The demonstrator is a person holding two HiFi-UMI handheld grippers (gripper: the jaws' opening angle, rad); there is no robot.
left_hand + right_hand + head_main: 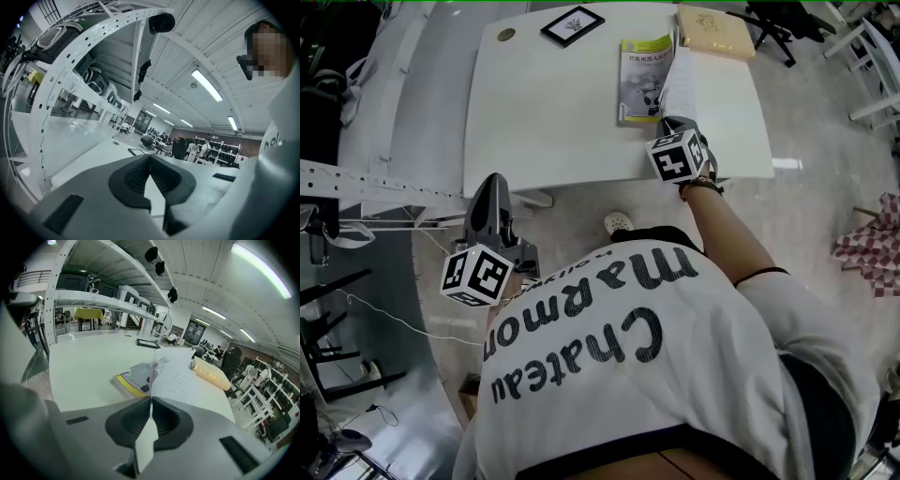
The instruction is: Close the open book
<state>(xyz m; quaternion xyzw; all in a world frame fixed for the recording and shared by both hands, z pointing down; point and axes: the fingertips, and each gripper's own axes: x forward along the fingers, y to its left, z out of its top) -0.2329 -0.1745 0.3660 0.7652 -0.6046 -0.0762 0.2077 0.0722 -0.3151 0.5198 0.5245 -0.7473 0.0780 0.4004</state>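
Hanging off the near left corner of the surface (553, 122), my left gripper (494, 180) has its jaws clenched on nothing and has no part in this step.

My right gripper (150, 398) stands over the near edge, right of the middle. Its jaws are pinched on the free edge of a white page (176, 376). That page rises from the open book (642, 80), which lies toward the far edge, right of the middle, with its yellow-edged stack flat on the surface.

Recommended procedure, as I judge it:
1. Maintain the pinch on the page without pulling toward the near edge. The sheet is thin and likely to crease or tear at the spine.
2. Swing the page in an arc about the spine, over toward the stack.
3. Release only once the page lies flat.

A tan book (715, 33) lies just beside, at the far right corner, and a framed picture (573, 25) sits at the far edge. Both are best left undisturbed.
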